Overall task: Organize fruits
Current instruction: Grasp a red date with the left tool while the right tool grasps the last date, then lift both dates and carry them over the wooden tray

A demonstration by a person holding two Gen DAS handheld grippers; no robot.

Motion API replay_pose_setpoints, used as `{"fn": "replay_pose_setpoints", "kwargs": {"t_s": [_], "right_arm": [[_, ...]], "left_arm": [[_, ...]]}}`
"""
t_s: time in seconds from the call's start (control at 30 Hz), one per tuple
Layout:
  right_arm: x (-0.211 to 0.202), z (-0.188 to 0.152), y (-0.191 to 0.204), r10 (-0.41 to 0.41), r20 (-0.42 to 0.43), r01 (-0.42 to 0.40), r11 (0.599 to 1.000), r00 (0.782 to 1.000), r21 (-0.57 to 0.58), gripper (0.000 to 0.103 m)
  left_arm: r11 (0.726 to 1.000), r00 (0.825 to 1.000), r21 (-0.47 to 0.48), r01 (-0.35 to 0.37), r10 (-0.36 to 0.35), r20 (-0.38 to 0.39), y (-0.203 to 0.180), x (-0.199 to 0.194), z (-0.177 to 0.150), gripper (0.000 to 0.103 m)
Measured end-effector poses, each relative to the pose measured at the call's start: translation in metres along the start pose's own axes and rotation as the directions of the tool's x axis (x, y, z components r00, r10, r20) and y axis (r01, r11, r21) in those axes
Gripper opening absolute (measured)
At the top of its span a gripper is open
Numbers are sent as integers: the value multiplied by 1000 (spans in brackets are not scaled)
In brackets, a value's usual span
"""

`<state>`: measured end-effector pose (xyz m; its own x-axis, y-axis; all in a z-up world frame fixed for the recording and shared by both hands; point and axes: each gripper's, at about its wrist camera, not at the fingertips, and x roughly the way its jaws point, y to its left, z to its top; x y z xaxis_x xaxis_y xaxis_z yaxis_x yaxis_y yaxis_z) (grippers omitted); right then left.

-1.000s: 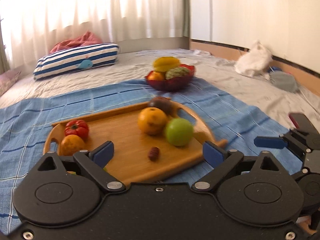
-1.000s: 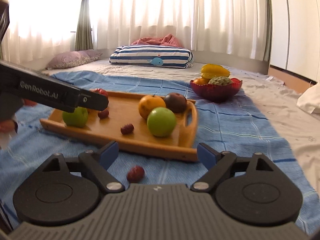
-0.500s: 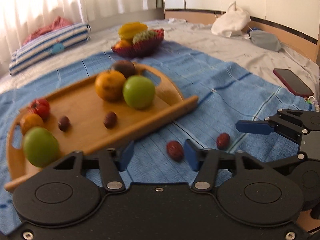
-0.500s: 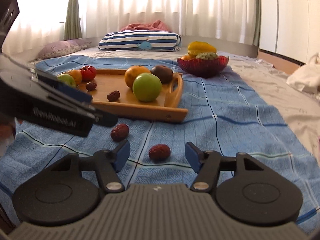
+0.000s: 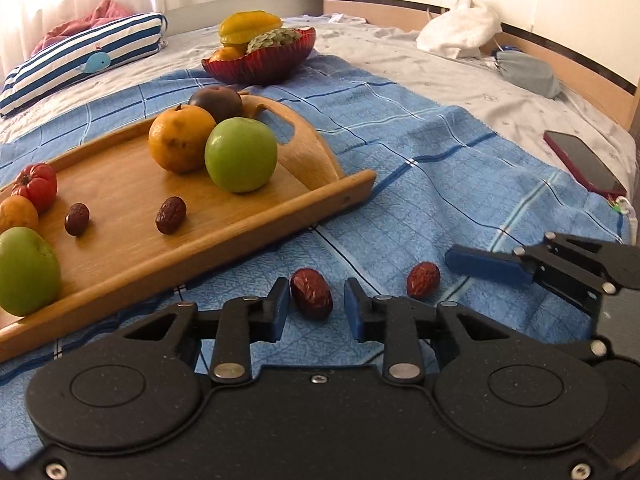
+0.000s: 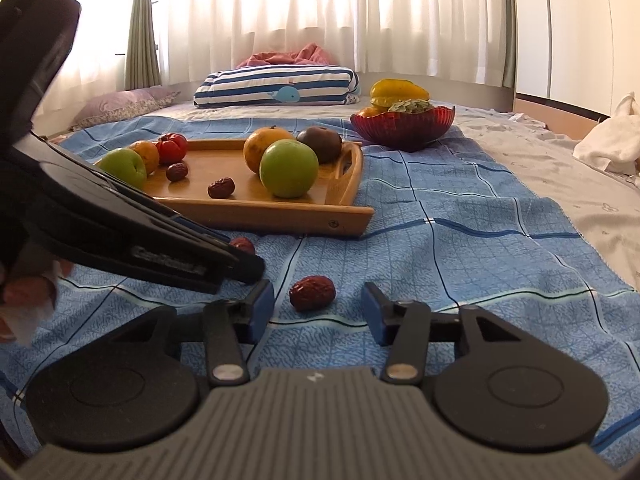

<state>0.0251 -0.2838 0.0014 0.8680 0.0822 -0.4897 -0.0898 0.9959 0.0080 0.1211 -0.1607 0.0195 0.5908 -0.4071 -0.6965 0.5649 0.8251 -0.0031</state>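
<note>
Two red dates lie on the blue cloth in front of the wooden tray [image 5: 120,256]. My left gripper [image 5: 316,307] is open with its jaws on either side of the left date [image 5: 311,293], not touching it. My right gripper [image 6: 318,314] is open around the other date [image 6: 312,293], which shows in the left wrist view [image 5: 423,279] beside the right gripper's blue finger [image 5: 488,267]. The tray [image 6: 280,208] holds two green apples [image 5: 241,154], oranges, a tomato [image 5: 35,185], a dark fruit and two dates [image 5: 171,215].
A red bowl [image 5: 260,62] of fruit stands beyond the tray. A red phone [image 5: 582,162] lies on the bed at the right. A striped pillow [image 6: 276,87] and white bag [image 5: 460,34] lie farther back. The left gripper's body [image 6: 100,216] crosses the right wrist view.
Both grippers have moved forward and down from the tray to the two dates on the cloth. Their jaws have narrowed around the dates.
</note>
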Motion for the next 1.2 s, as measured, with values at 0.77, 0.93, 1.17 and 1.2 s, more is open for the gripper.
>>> {"fn": "replay_pose_setpoints", "kwargs": {"t_s": [0.77,0.93,1.17,1.2], "right_arm": [[-21,25,20,46,24,-46,999,999,0,27],[-39,41,33,68,70,-66,998,995,-23,27],[-52,63,49,121,112,-118,992,986,-32,27],[-52,66,50,125,115,-122,992,985,-31,27]], "left_arm": [[987,994,-156,-26,42,96,37,-79,-5,19],[983,986,-176,-42,69,151,45,-121,-10,19],[976,970,-208,-60,106,218,61,-174,-9,19],[975,968,-214,-65,113,222,65,-179,-7,19]]}}
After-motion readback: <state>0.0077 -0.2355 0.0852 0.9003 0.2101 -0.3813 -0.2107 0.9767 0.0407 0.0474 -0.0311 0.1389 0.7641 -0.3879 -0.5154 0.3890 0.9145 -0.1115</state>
